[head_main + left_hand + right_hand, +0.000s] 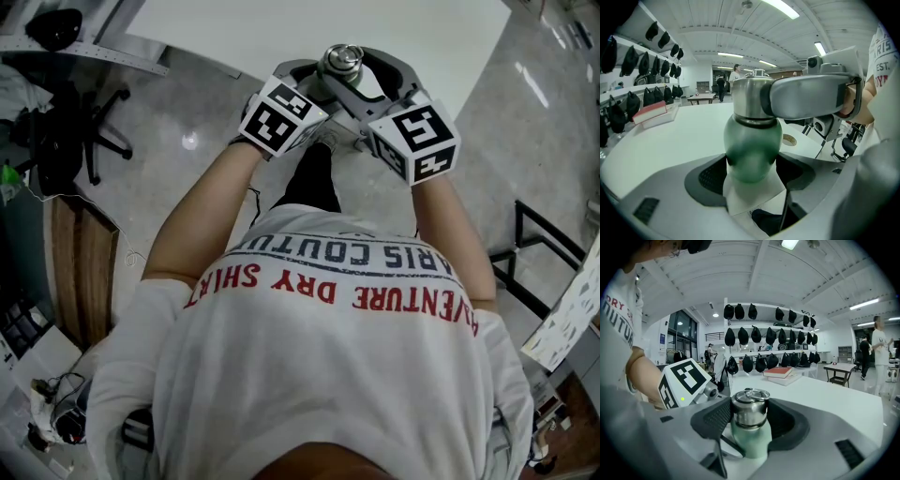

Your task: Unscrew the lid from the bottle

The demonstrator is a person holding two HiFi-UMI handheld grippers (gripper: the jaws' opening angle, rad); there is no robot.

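Observation:
A pale green bottle (752,145) with a steel lid (750,408) stands on the white table (281,28) near its front edge. My left gripper (751,166) is shut on the green body, one dark pad on each side. My right gripper (750,417) sits higher, its pads against both sides of the lid. In the head view the lid (340,61) shows from above between the grey jaws, and the bottle's body is hidden under them. The left gripper's marker cube (684,380) is close beside the right gripper.
A roll of tape (789,139) lies on the table behind the bottle. Stacked books (780,373) lie further back. Black caps hang on a wall rack (768,338). An office chair (66,131) stands on the floor at the left. People stand far off.

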